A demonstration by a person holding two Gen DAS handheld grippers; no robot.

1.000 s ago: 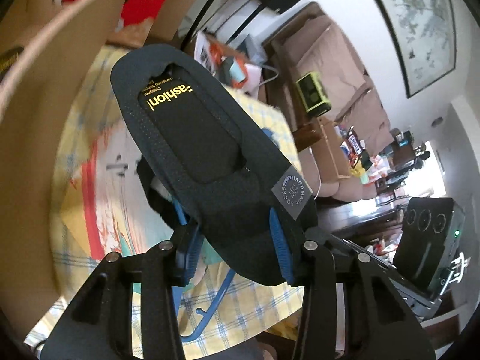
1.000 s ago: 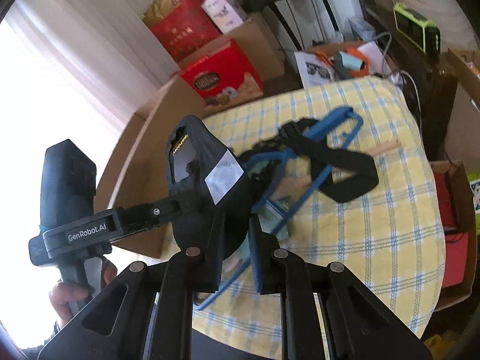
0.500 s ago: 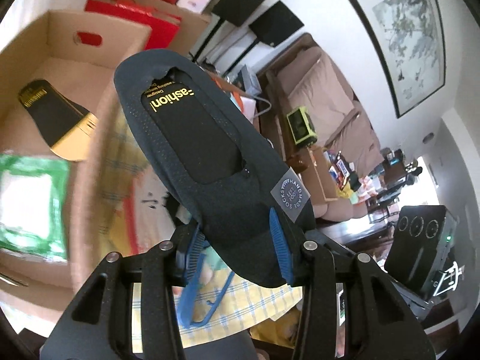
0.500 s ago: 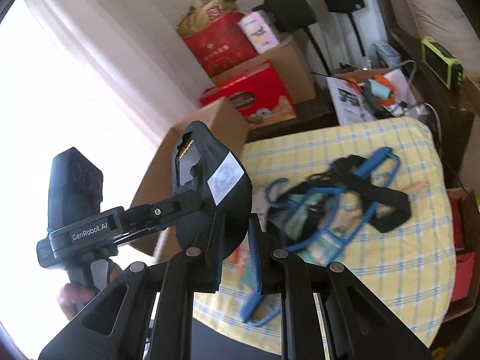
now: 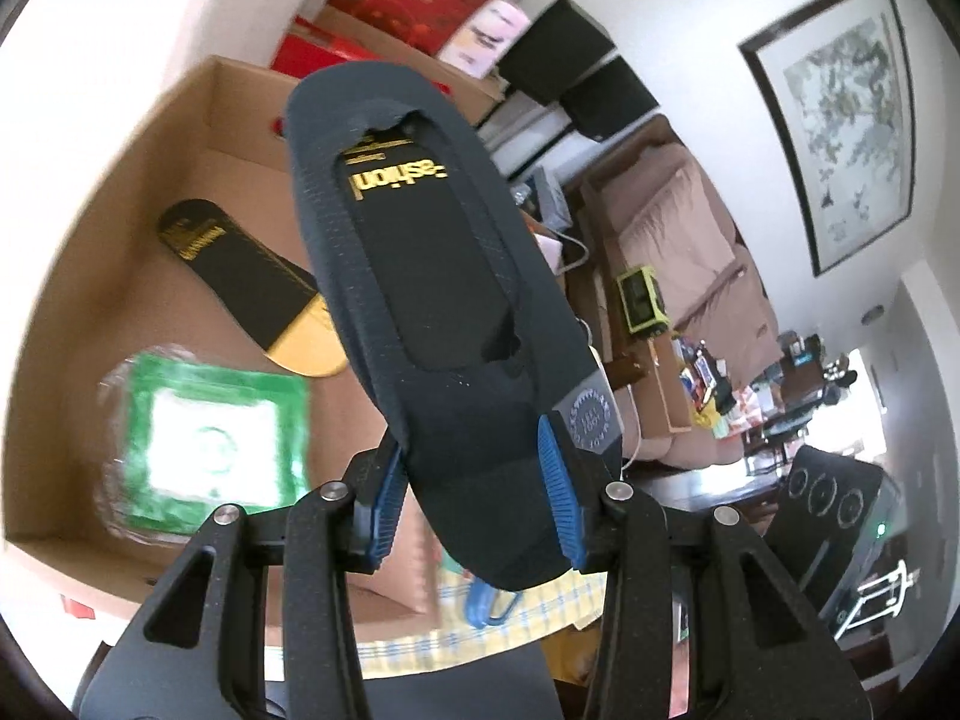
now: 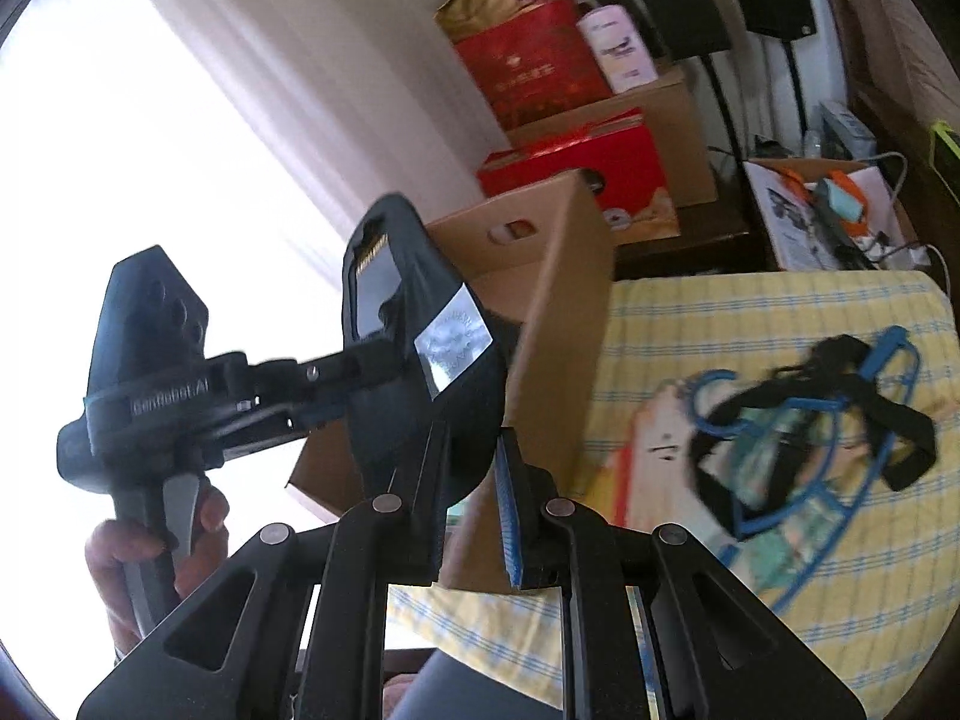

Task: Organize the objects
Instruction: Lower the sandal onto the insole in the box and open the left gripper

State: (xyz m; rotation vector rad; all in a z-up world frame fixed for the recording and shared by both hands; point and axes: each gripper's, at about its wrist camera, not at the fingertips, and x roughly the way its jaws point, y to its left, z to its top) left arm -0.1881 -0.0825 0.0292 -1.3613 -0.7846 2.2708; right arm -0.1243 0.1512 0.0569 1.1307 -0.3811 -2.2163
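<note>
The dark sock (image 5: 444,324), stretched over a stiff card insert, is gripped at its near end by both tongs. It is judged light and thin, the knit soft and a little slippery, the card bendable; the cuff end, where the fabric lies doubled, is the firmest place to take hold. The left tongs (image 5: 474,504) are partly open, their blue pads pressed on the sock's two edges across its width. The right tongs (image 6: 471,483) are nearly closed, pinching the same end through its thickness. Just beyond the left tongs, an open cardboard box (image 5: 180,138) is seen, holding a black-and-gold insert (image 5: 252,282) and a green packet (image 5: 204,438). To the right of the right tongs, blue hangers (image 6: 828,456) lie on a checked cloth (image 6: 720,324).
</note>
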